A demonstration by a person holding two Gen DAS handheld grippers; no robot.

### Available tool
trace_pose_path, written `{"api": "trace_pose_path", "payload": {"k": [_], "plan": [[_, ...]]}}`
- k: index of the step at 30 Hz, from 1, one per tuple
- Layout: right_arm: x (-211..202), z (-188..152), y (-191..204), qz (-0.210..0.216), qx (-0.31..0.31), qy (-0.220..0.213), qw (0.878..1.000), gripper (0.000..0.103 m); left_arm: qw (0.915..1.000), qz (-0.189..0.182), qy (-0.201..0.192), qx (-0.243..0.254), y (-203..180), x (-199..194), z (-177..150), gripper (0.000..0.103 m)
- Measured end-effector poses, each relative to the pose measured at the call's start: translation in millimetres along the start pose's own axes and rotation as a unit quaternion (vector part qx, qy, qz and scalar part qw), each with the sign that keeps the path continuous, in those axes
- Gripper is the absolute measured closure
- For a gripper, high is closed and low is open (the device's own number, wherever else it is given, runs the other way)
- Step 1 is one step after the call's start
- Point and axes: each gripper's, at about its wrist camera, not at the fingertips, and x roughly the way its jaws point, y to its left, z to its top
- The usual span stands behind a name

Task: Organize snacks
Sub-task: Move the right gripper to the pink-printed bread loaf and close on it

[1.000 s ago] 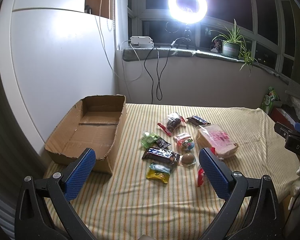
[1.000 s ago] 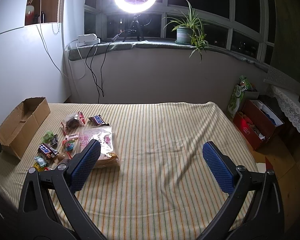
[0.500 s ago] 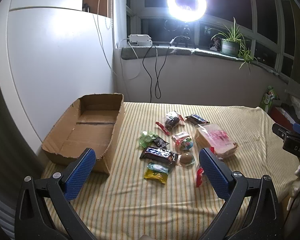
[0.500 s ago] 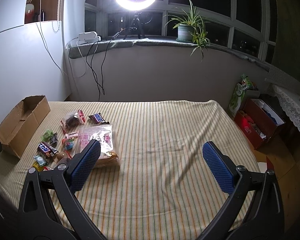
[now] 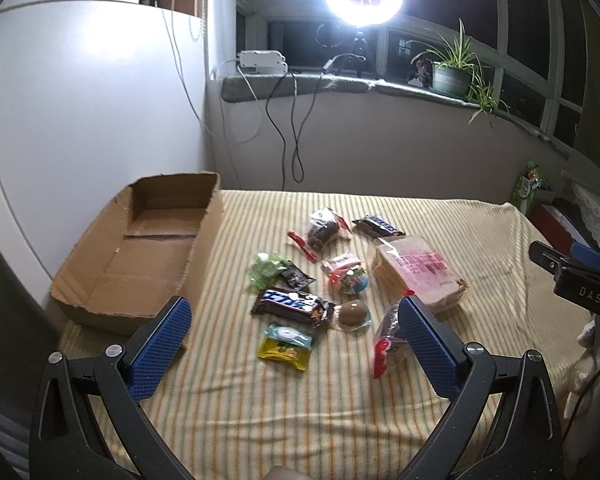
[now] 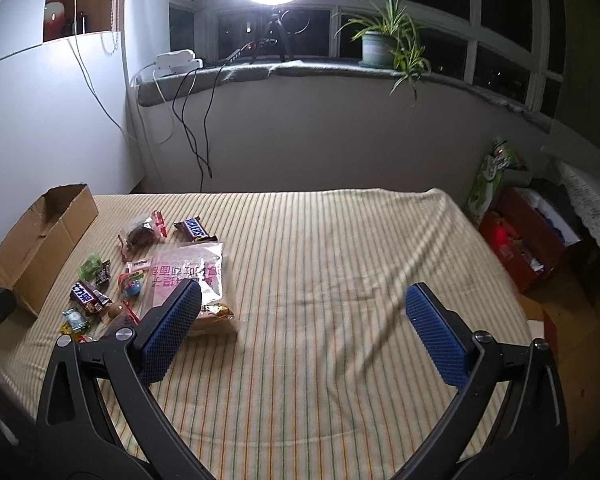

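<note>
Left wrist view: the cardboard box point(image 5: 140, 256) sits empty at far left, with the snacks clustered just right of it on the striped cloth point(image 5: 260, 400). The left gripper point(image 5: 296, 344) hangs spread and empty over the yellow packet point(image 5: 286, 346). The right gripper point(image 6: 300, 332) is likewise spread, holding nothing. Slick wrappers could slip from the pads, or the cloth could bunch into a pinch.

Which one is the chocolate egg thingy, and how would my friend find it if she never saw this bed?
Start at the cardboard box on the striped blanket and look right to the pile of snacks. Just right of the long dark chocolate bar lies the chocolate egg. It is the only plain brown round thing in clear wrap; the ball above it is colourful.
</note>
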Motion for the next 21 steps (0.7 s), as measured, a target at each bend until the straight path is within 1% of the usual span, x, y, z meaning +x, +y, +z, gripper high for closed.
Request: {"api": "trace_pose_path", "payload": {"k": [4, 6, 9, 11, 14, 16, 19, 21], "plan": [[12.0, 1.7, -2.4, 0.019, 0.001, 0.013, 1.0, 0.0, 0.9998, -0.016, 0.011, -0.002, -5.4, 11.0, 1.0, 0.001], [16.4, 2.7, -3.5, 0.037, 0.0, 0.018, 0.999, 0.0, 0.9996, -0.023, 0.016, -0.004, -7.8, 16.7, 1.2, 0.001], [24.8, 6.1, -2.3, 0.072, -0.006, 0.027, 0.997, 0.0, 0.9987, -0.044, 0.025, -0.006, -12.2, 25.2, 3.0, 0.001], [33.5, 8.9, 0.0, 0.103, -0.012, 0.04, 0.994, 0.0, 0.9977, -0.059, 0.033, -0.007, -15.2, 33.0, 6.2, 0.005], [48.5, 11.8, 2.7, 0.138, -0.011, 0.068, 0.988, 0.0, 0.9952, -0.085, 0.045, -0.02, -17.4, 44.9, 11.9, 0.009], [56.3, 13.2, 4.0, 0.161, -0.01, 0.075, 0.984, 0.0, 0.9926, -0.106, 0.055, -0.024, -21.6, 52.5, 14.4, 0.012], [66.7, 15.2, -0.1, 0.205, 0.008, 0.073, 0.976, 0.0, 0.9888, -0.13, 0.07, -0.019, -32.8, 64.2, 17.2, 0.022], [74.6, 18.5, -2.8, 0.222, 0.017, 0.081, 0.971, 0.0, 0.9852, -0.148, 0.082, -0.023, -37.6, 72.4, 18.8, 0.024]]}}
